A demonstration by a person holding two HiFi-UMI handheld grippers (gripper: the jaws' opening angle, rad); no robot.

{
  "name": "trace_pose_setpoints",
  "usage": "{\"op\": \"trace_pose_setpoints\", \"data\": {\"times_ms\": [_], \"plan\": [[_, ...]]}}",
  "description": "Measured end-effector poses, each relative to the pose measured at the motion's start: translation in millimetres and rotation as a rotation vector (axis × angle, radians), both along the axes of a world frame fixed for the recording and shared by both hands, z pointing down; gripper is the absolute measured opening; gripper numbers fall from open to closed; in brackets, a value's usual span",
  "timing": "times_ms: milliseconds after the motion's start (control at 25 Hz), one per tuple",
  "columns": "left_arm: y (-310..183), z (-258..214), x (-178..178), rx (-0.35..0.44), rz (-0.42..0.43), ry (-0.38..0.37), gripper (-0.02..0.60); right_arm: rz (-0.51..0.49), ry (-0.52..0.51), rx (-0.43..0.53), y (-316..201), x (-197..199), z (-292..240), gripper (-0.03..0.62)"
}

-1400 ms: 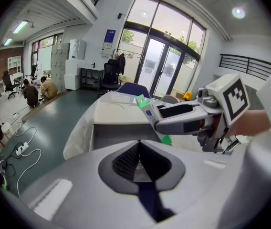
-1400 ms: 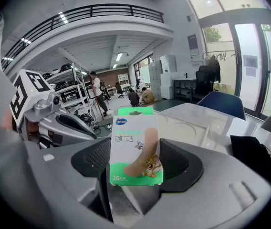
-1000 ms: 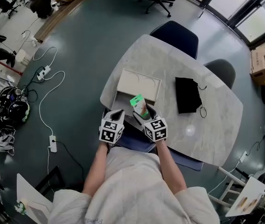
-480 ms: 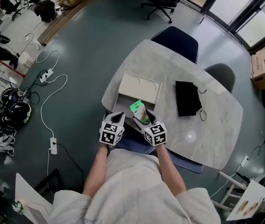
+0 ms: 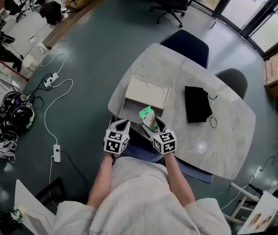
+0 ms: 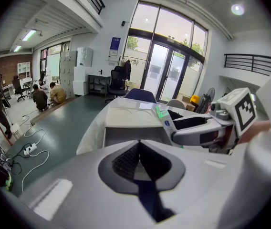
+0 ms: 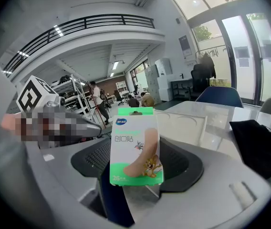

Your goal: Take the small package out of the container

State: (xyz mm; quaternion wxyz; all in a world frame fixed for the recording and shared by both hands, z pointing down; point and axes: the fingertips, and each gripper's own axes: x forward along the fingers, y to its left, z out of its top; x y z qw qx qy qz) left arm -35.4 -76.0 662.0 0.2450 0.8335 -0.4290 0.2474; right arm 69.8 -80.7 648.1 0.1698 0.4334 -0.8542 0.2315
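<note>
The package (image 7: pixel 135 144) is a small flat white box with green bands and a cartoon plaster printed on it. It stands upright, pinched at its lower end in the right claw (image 5: pixel 154 127), over the tabletop's (image 5: pixel 227 126) near edge. The container (image 5: pixel 146 89), a shallow beige box, lies open at the tabletop's near-left edge.

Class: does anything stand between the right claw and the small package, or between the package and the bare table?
Nothing visible does. The right claw is shut on the small package, held upright by the box's near edge. The left claw sits off to its left, clear of the table.
</note>
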Motion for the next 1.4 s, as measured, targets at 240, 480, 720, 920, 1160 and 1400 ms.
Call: {"op": "trace_pose_setpoints", "data": {"times_ms": [240, 480, 720, 920, 1160, 1400], "plan": [[2, -4, 9, 0.008, 0.012, 0.002, 0.054, 0.035, -0.019, -0.005, 4, 12, 0, 0.314], [3, -6, 16, 0.013, 0.033, 0.002, 0.054, 0.059, -0.027, -0.002, 5, 20, -3, 0.314], [0, -6, 17, 0.011, 0.037, 0.000, 0.054, 0.075, -0.036, -0.007, 2, 25, -2, 0.314], [0, -5, 17, 0.008, 0.039, 0.000, 0.054, 0.081, -0.043, -0.005, 0, 26, -2, 0.314], [0, -2, 17, 0.003, 0.038, -0.001, 0.054, 0.092, -0.049, -0.001, -3, 28, -2, 0.314], [-3, -1, 11, -0.002, 0.029, 0.000, 0.054, 0.085, -0.047, -0.006, -7, 24, 0, 0.314]]}}
